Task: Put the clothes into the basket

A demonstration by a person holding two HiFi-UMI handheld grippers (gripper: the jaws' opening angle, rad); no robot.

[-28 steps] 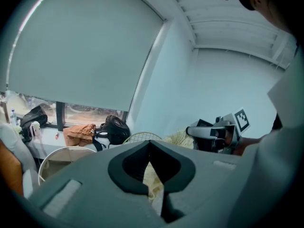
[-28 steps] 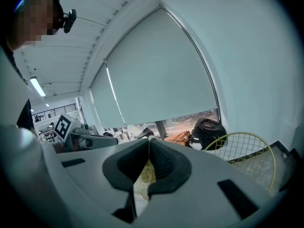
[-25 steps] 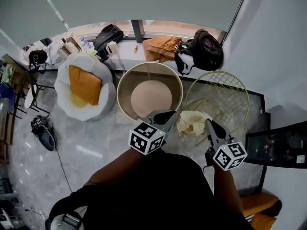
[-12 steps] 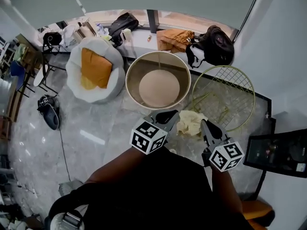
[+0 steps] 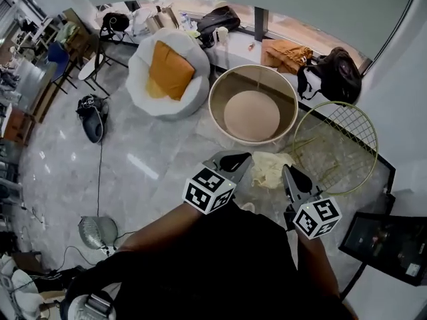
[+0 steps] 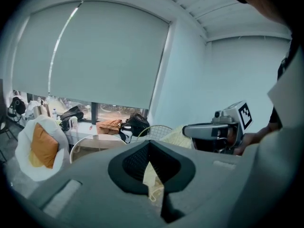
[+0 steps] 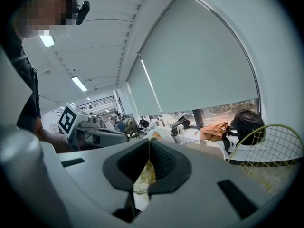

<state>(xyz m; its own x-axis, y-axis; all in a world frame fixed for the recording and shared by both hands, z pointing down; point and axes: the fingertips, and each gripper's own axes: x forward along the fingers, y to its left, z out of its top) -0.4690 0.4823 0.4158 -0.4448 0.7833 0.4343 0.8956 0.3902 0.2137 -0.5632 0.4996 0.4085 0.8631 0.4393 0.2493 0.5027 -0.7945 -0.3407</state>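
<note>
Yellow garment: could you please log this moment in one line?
left gripper shut on yellow garment | right gripper shut on it | garment not in beige basket

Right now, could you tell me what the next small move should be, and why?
Probably carry the yellow garment forward until it hangs over the beige basket. The left gripper and the right gripper are each shut on it, and it hangs short of the basket's near rim, so letting go now would likely miss.
</note>
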